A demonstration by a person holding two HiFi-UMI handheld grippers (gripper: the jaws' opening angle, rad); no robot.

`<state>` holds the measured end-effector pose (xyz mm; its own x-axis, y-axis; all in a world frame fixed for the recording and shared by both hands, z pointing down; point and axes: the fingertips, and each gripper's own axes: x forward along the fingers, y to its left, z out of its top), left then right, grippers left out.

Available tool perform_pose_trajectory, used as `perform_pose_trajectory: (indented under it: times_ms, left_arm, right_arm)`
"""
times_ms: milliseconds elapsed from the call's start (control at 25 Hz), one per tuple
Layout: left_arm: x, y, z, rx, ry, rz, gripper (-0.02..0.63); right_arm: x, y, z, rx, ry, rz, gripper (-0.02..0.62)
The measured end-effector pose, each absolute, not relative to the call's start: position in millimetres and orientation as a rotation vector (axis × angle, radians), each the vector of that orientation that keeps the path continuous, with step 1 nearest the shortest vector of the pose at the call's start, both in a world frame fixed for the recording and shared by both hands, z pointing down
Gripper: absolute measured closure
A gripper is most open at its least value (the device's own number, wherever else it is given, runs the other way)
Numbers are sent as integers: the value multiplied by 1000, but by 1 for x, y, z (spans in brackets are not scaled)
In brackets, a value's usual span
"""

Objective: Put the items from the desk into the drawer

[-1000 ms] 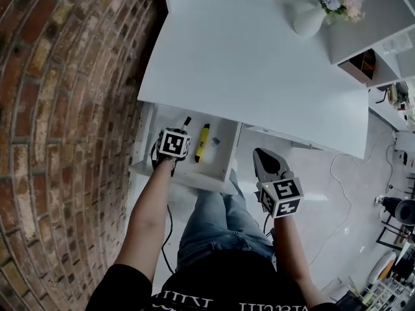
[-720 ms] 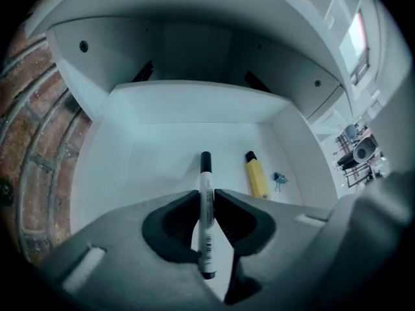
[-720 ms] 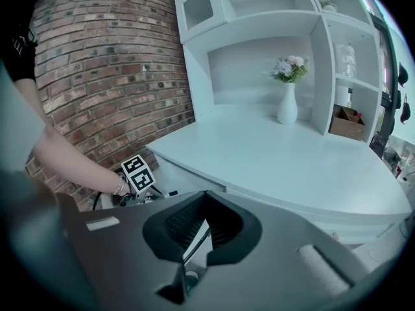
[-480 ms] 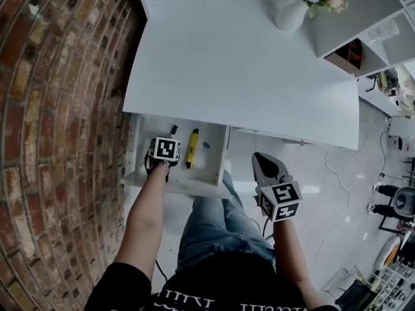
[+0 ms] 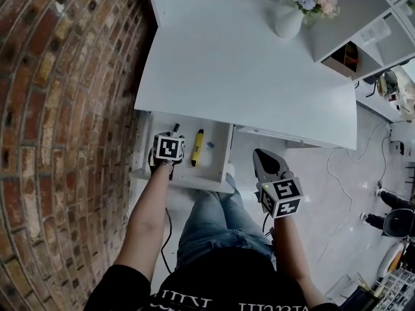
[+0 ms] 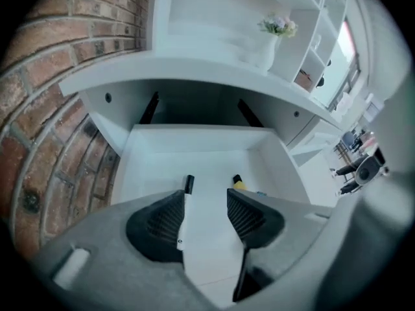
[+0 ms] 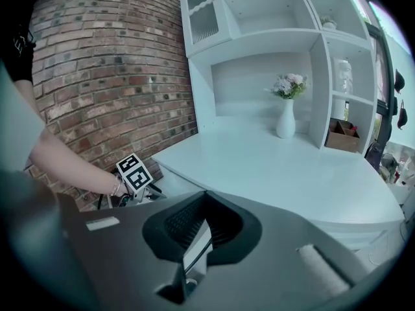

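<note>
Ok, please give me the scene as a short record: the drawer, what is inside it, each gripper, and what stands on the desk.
drawer: pulled open under the white desk
inside drawer: yellow marker and black-and-white pen, lying apart
left gripper: over the drawer, fingers apart, they have just been opening, gripping nothing; the pen lies below them
right gripper: in the air beside the drawer, fingers together, nothing held
on desk: vase of flowers
</note>
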<state>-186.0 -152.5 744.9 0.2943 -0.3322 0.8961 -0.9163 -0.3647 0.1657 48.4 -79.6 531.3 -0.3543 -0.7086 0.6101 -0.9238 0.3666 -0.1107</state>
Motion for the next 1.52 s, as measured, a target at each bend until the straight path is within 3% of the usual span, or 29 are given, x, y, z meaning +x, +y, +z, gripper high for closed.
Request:
perform_pose_trajectory:
  times_ms: [560,960,1520]
  left_arm:
    - [-205,-136,632,2022,-1340,787,394]
    - [-181,-103,547,2256,-1428,692,385]
    - [-179,-95,395,2528,-1663,299,386]
  right_arm:
    - [35,-84,482,1411,-2311,505,591]
    - [38,-78,442,1413,-2408,427,591]
    - [41,-83,346,1458,-2568,160,591]
